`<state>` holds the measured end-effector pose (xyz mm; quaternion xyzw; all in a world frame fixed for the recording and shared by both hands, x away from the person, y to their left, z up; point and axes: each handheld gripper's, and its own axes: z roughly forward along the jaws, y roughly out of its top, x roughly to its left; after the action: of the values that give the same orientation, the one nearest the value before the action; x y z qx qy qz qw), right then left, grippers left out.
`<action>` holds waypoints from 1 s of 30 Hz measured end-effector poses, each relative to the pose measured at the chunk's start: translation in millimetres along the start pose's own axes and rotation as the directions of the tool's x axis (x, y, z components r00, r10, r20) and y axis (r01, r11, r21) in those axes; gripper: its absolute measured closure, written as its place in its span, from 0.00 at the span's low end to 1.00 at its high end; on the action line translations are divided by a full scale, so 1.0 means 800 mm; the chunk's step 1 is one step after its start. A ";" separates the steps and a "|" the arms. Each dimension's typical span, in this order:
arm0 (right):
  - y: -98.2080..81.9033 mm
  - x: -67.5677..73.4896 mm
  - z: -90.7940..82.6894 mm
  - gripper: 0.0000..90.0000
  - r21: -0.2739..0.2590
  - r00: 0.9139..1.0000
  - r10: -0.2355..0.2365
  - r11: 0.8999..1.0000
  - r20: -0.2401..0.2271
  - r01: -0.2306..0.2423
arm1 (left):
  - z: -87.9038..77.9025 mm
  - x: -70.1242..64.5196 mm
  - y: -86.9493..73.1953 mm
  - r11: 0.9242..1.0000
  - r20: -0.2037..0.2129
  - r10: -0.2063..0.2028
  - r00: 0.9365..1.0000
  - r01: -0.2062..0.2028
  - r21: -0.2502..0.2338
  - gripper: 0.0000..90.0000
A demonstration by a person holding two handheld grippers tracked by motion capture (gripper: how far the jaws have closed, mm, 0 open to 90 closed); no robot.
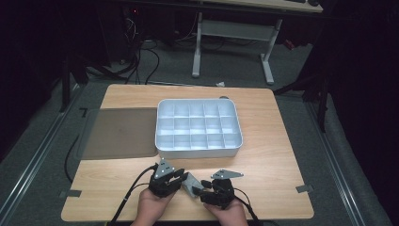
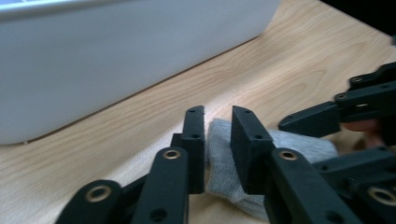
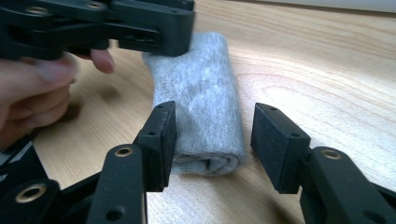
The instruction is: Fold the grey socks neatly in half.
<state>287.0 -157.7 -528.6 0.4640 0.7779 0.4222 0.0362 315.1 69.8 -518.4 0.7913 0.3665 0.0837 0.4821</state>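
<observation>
My left gripper (image 1: 181, 180): it sits at the near edge of the table, by my left hand (image 1: 151, 207). Its jaws are a little apart. One end of the grey sock lies in the gap between them. I cannot tell if the jaws press on it.

My right gripper (image 3: 212, 140): it is near the left one, by my right hand (image 1: 229, 213). Its jaws are wide apart, one on each side of the sock's near end. The left jaw is right up against the cloth. The right jaw is not touching it.

Grey sock (image 3: 205, 107): it is folded into a thick little roll. It lies flat on the wood between my two grippers. In the high view it is a small grey lump (image 1: 192, 183) just in front of my hands.

White tray (image 1: 197, 149): it is a box with lots of small square spaces. It sits in the middle of the table, past the sock. In the left gripper view its white wall (image 2: 116, 56) is close behind my jaws.

Dark mat (image 1: 120, 132): it lies flat on the table, touching the left side of the tray.

Table (image 1: 277, 155): it is light wood.
</observation>
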 end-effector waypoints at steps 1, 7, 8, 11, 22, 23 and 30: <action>0.000 0.000 0.000 0.58 0.003 1.000 -0.008 1.000 -0.004 0.008 | -0.003 0.000 -0.001 1.000 0.008 -0.001 1.000 0.001 0.004 0.78; 0.003 0.004 0.003 0.62 0.020 0.999 -0.036 0.999 -0.031 0.036 | -0.014 0.006 -0.010 0.999 0.024 -0.021 0.999 0.020 0.034 0.76; 0.004 0.004 0.004 0.63 0.025 0.998 -0.044 0.999 -0.034 0.045 | -0.014 0.007 -0.012 0.999 0.030 -0.030 0.999 0.029 0.037 0.76; 0.008 0.008 0.006 0.64 0.050 0.997 -0.069 0.996 -0.048 0.071 | -0.012 0.013 -0.016 0.996 0.067 -0.067 0.996 0.063 0.057 0.77; 0.014 0.005 0.010 0.63 0.107 0.996 -0.054 0.992 -0.076 0.062 | 0.000 0.002 -0.012 0.999 0.069 -0.012 0.998 0.009 0.037 0.82; 0.014 0.005 0.010 0.63 0.109 0.996 -0.048 0.992 -0.077 0.057 | 0.001 0.002 -0.012 0.999 0.072 -0.010 0.997 0.007 0.036 0.83; 0.016 0.002 0.010 0.64 0.120 0.995 -0.042 0.991 -0.090 0.052 | 0.006 -0.001 -0.008 0.999 0.076 -0.001 0.997 -0.002 0.034 0.83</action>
<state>299.0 -148.9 -524.5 0.4279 0.8138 0.3928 -0.0164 313.8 67.6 -526.2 0.8023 0.3490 0.0474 0.4820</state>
